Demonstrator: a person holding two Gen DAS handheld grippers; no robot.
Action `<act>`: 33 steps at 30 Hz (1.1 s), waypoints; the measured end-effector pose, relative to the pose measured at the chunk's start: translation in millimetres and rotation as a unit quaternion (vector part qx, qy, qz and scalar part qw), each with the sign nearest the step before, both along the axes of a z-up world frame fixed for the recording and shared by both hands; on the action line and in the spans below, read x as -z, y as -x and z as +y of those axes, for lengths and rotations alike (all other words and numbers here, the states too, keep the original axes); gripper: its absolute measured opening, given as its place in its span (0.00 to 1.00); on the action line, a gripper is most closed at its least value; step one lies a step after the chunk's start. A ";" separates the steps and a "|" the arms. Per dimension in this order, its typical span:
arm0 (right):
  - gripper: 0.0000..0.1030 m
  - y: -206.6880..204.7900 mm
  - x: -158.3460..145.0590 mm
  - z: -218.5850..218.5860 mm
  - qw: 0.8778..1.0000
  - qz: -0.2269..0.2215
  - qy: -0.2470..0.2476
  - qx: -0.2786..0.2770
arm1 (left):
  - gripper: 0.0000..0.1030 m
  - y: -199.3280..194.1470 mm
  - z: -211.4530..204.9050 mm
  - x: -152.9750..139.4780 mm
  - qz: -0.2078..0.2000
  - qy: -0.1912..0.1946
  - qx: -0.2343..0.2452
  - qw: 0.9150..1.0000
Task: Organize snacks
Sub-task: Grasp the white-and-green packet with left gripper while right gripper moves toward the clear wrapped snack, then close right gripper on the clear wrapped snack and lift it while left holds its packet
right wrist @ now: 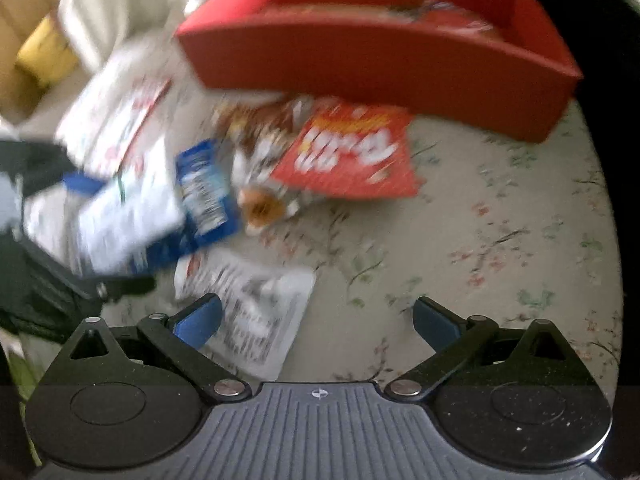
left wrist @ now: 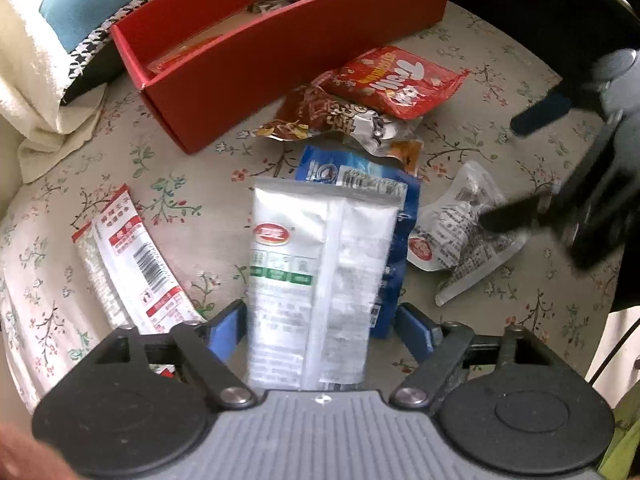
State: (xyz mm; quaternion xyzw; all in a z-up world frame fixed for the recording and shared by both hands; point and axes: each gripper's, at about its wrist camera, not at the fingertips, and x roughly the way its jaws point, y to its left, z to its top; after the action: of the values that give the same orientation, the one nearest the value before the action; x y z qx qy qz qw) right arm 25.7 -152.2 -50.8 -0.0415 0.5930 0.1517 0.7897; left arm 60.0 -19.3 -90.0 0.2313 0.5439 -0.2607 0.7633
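Left wrist view: the left gripper [left wrist: 320, 328] points steeply down with its blue pads spread wide; a silver-white snack packet [left wrist: 316, 276] stands between them, and whether the pads touch it cannot be told. Just behind the packet lies a blue snack bag [left wrist: 396, 200], then a brown snack bag [left wrist: 332, 120] and a red snack bag [left wrist: 400, 80], overlapping. Farther off sits a red box [left wrist: 280, 60] holding a few packets, too small to tell apart. Left of the gripper lies a red-and-white packet [left wrist: 132, 256]; right of it, a clear printed pouch [left wrist: 460, 236].

Everything rests on a floral cloth [left wrist: 500, 152]; cushions [left wrist: 80, 12] lie far left.

In the blurred right wrist view, the right gripper [right wrist: 316, 320] is open and empty, its left pad over the clear printed pouch [right wrist: 260, 312].
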 end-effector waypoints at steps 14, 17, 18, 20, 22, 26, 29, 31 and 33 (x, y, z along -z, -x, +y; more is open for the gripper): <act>1.00 -3.1 8.8 28.9 0.990 -0.024 0.056 -0.124 | 0.95 3.6 -1.9 2.7 0.004 0.004 0.016 1.000; 1.00 0.3 10.4 35.5 0.986 -0.042 0.051 -0.155 | 0.95 6.6 -5.4 5.0 0.000 -0.011 0.027 1.000; 1.00 1.9 10.3 35.6 0.985 -0.053 0.045 -0.160 | 0.95 5.9 -5.5 5.2 0.002 -0.012 0.028 1.000; 1.00 2.5 10.2 35.7 0.984 -0.066 0.031 -0.162 | 0.95 6.3 -5.2 5.1 0.002 -0.013 0.032 0.999; 1.00 1.9 9.2 36.2 0.983 -0.067 0.032 -0.168 | 0.95 6.7 -5.4 5.0 0.001 -0.014 0.036 0.999; 0.99 -2.7 3.5 40.7 0.980 -0.052 0.041 -0.188 | 0.94 5.0 -3.7 3.1 0.004 -0.008 0.031 0.999; 0.97 3.5 -5.3 47.3 0.967 -0.066 0.043 -0.241 | 0.94 1.1 2.7 0.9 0.014 0.004 0.023 1.000; 0.92 4.2 -6.5 55.6 0.958 -0.069 0.039 -0.276 | 0.94 -5.7 7.6 -2.0 0.027 0.021 0.004 0.999; 0.80 -0.6 0.4 65.6 0.952 -0.048 0.038 -0.301 | 0.89 -11.9 13.7 -5.2 0.034 0.036 -0.014 0.999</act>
State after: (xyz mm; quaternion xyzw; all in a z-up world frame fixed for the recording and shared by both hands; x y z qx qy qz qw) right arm 26.2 -86.5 -51.2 -0.2558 0.5198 0.3575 0.7325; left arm 71.9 -5.7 -84.8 0.1872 0.5629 -0.2769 0.7559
